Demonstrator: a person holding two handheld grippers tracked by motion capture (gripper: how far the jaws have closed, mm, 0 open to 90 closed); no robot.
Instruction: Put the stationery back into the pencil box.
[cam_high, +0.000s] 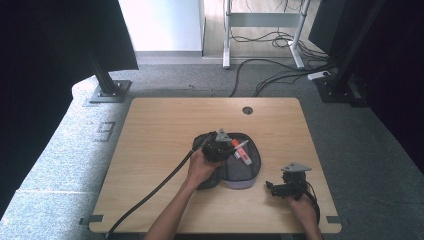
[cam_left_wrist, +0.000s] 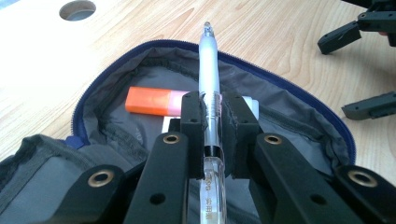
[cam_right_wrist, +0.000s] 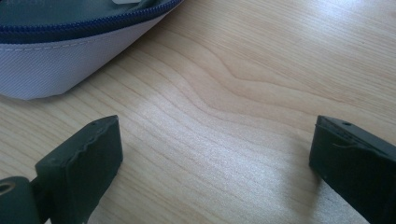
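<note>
Clearly, left gripper (cam_left_wrist: 214, 116) jaws clamp a clear-barrelled silver pen (cam_left_wrist: 208, 65); right gripper (cam_right_wrist: 215, 158) jaws wide.

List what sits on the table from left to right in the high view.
Cable → left tongs holding the pen over the open pouch → right tongs.
</note>
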